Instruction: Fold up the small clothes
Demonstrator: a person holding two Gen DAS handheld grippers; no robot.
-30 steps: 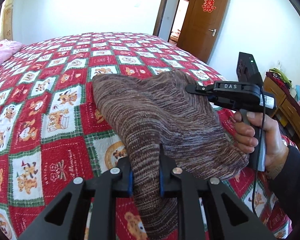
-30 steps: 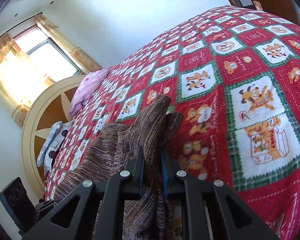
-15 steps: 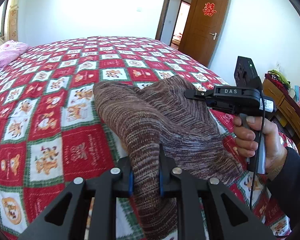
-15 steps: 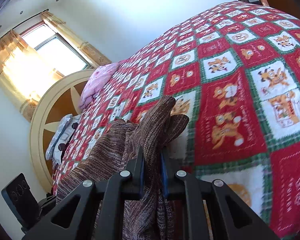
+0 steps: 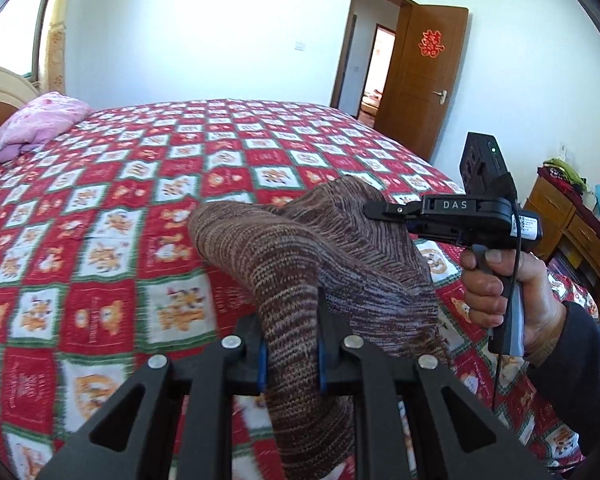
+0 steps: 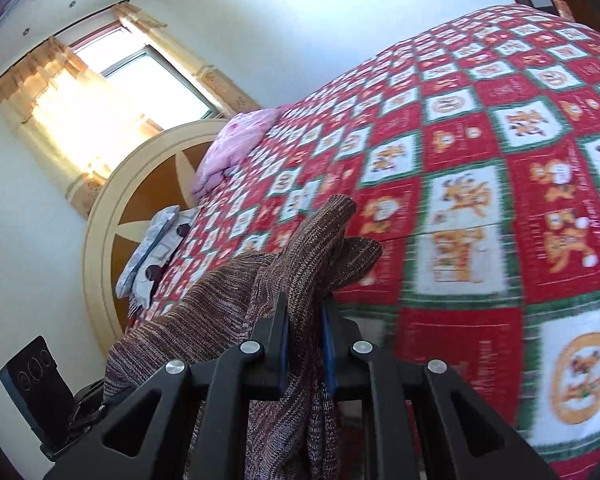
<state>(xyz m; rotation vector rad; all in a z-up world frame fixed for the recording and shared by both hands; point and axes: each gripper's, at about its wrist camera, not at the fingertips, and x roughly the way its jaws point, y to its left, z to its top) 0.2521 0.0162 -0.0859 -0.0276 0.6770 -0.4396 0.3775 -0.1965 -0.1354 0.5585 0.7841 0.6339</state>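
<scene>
Left gripper [image 5: 291,354]: jaws pinching a bunched edge of the brown knit garment [image 5: 300,256]. Right gripper [image 6: 305,354]: jaws likewise clamped on a gathered fold of the same knit. With 2 grips on separate edges, the cloth spans between them instead of sagging in a heap, probably so it can be spread or doubled over cleanly. Garment hangs off the bed [image 5: 100,216], above the red patchwork quilt near its foot. The person's right hand [image 5: 512,296] grips the handle. Pink pillow [image 5: 40,124] sits well apart at the headboard.
</scene>
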